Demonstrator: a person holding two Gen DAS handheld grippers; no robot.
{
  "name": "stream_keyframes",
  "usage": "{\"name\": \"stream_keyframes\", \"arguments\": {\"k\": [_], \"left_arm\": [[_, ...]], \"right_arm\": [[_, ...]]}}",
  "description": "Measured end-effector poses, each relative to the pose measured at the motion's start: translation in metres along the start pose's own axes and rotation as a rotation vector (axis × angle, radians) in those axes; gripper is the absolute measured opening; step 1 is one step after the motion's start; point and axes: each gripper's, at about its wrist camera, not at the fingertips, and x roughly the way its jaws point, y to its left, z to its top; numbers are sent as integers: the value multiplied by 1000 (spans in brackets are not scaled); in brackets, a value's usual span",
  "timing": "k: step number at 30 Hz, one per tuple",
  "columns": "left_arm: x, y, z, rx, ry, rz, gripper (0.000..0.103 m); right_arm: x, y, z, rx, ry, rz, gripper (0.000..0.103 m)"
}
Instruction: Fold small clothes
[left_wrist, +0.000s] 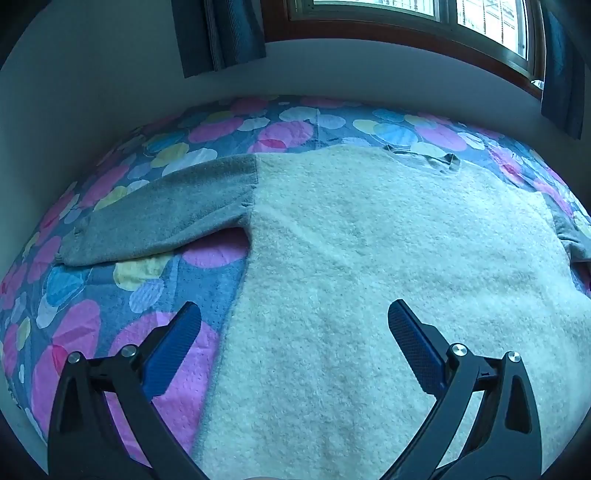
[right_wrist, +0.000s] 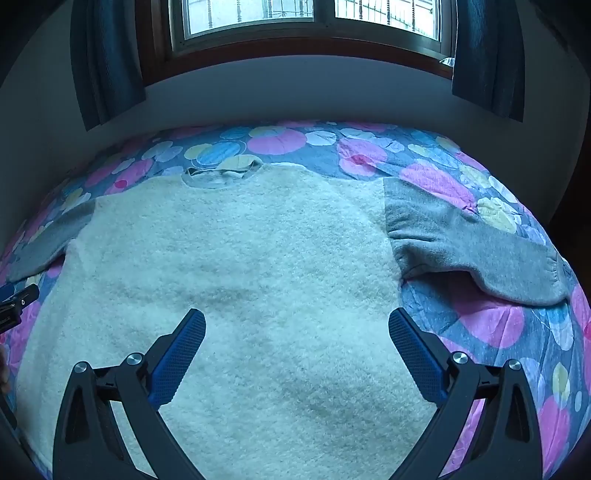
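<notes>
Cream fleece sweater (left_wrist: 369, 277) with grey sleeves (left_wrist: 162, 218), flat on floral bedspread (left_wrist: 74, 295), collar at 12 o'clock, left gripper (left_wrist: 294, 328) and right gripper (right_wrist: 296, 332) fingers spread wide, holding nothing, window (right_wrist: 314, 14) beyond.

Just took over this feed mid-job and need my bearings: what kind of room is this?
Most likely a bedroom. The sweater lies spread flat on a flowered bedspread that runs up to the wall, under a wood-framed window with dark curtains.
</notes>
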Motion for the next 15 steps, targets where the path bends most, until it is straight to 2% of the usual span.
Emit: {"name": "stream_keyframes", "arguments": {"k": [15], "left_arm": [[-3, -6, -1, 1, 8, -13, 101]], "right_arm": [[2, 0, -1, 3, 9, 1, 99]]}}
